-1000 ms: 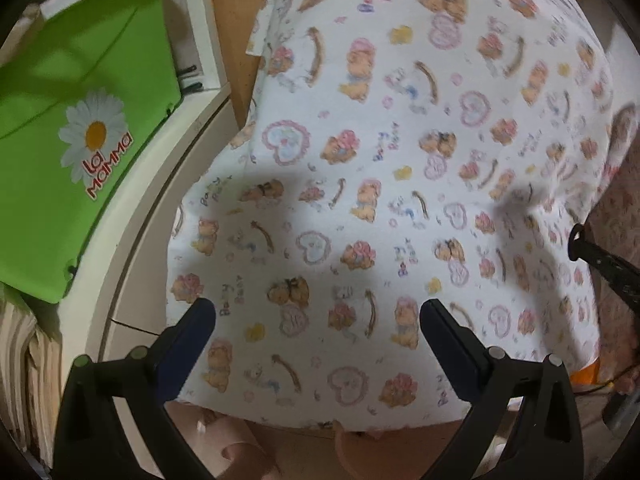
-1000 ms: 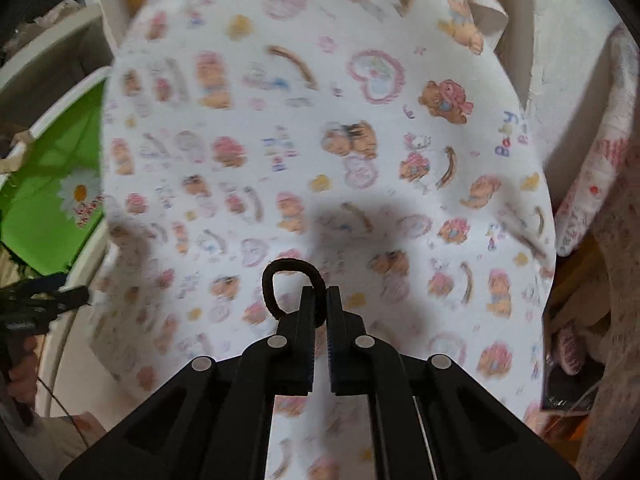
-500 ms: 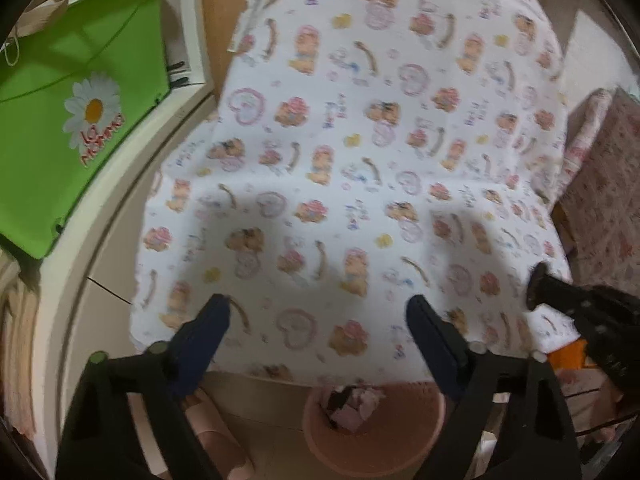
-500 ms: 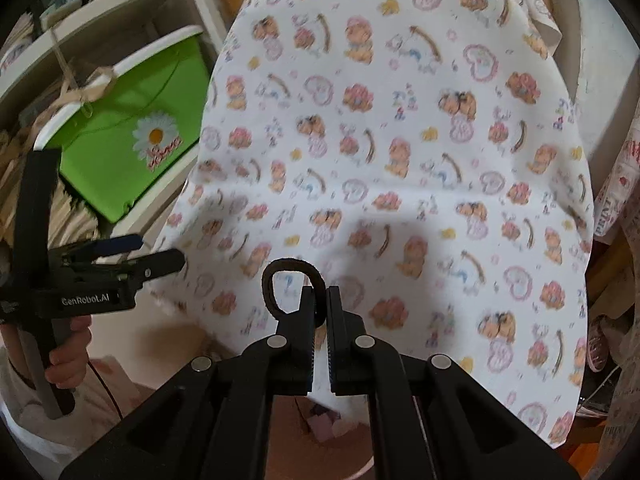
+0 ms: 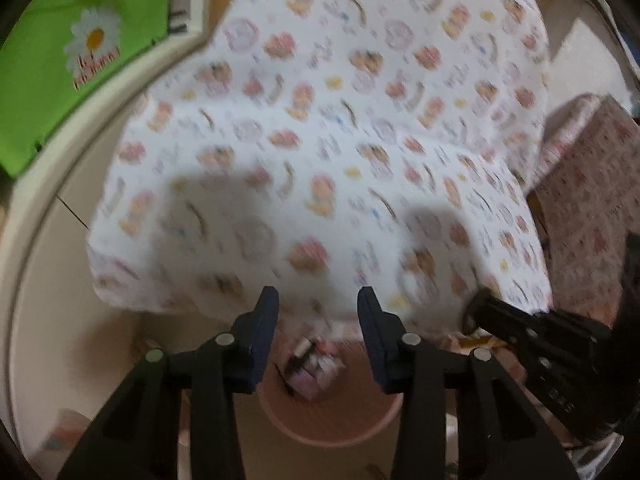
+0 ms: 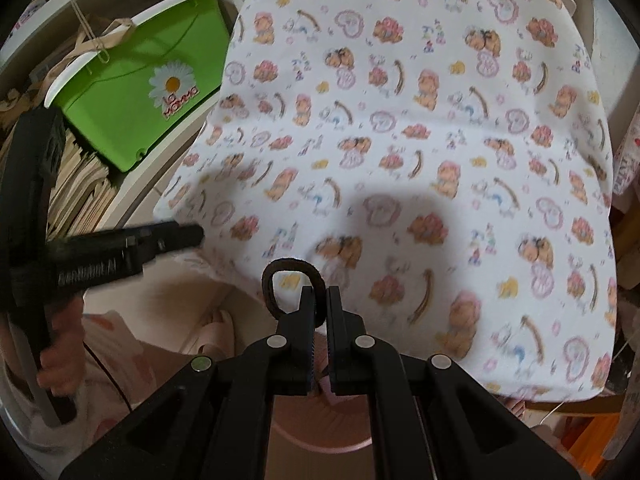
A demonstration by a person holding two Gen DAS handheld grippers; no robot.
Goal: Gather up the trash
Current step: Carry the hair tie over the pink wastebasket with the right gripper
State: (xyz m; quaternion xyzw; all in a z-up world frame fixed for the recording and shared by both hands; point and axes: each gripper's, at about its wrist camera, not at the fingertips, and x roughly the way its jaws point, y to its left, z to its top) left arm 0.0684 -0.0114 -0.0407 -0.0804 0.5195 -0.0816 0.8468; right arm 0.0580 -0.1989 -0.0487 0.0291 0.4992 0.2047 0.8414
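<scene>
My right gripper (image 6: 319, 300) is shut on a dark brown hair tie (image 6: 286, 280), whose loop sticks up and left of the jaws. It hangs over the front edge of a table under a teddy-bear cloth (image 6: 420, 140), above a pink waste bin (image 6: 324, 436). My left gripper (image 5: 318, 312) is open and empty, right above the same pink bin (image 5: 332, 420), which holds some wrappers (image 5: 312, 364). The right gripper also shows in the left wrist view (image 5: 476, 312), and the left gripper in the right wrist view (image 6: 188, 236).
A green tub with a daisy logo (image 6: 140, 92) sits on a white shelf (image 5: 80, 128) to the left, with stacked paper (image 6: 80, 196) below it. A patterned fabric seat (image 5: 592, 200) stands to the right. Pink slippers (image 6: 212, 332) lie on the floor.
Both grippers have drawn back and down from the table toward the bin. My left gripper's jaws have narrowed but stay open. The hair tie stays in my right gripper.
</scene>
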